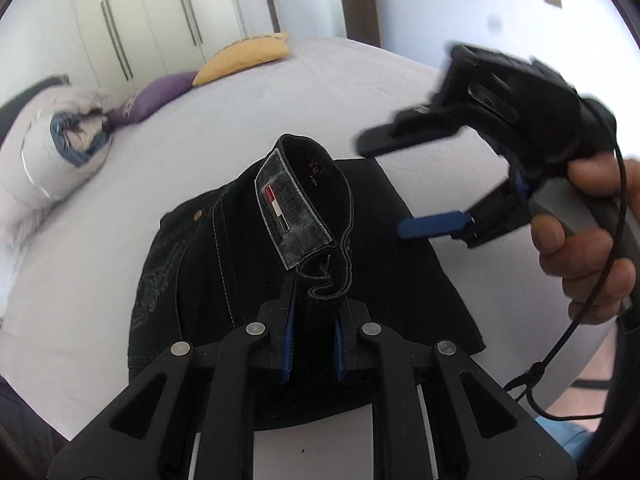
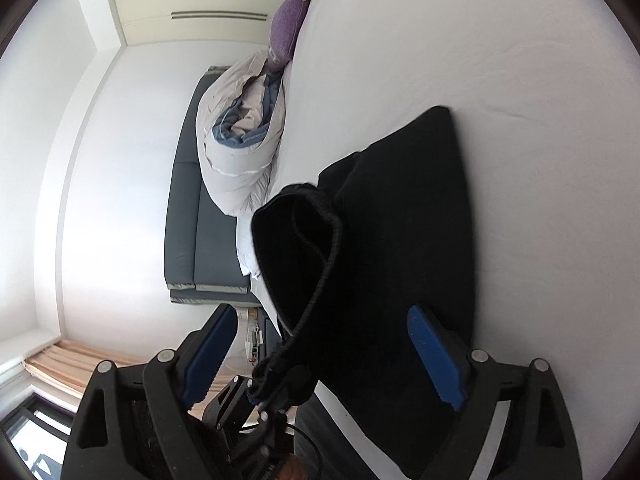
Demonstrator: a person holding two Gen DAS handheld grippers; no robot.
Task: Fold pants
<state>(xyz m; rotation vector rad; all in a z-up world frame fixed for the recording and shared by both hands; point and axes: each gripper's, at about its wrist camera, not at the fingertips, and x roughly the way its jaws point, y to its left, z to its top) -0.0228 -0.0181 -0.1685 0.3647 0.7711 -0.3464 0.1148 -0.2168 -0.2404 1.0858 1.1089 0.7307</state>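
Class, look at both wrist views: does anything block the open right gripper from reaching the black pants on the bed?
Nothing visible does. The right gripper hangs open beside the pants, with only air and bare bed between. The left gripper already pinches the waistband.

Bare sheet (image 1: 340, 80) beyond pants (image 1: 404, 240): free; rolled duvet (image 1: 48, 152), pillows (image 1: 160, 96) block headboard side, seemingly.
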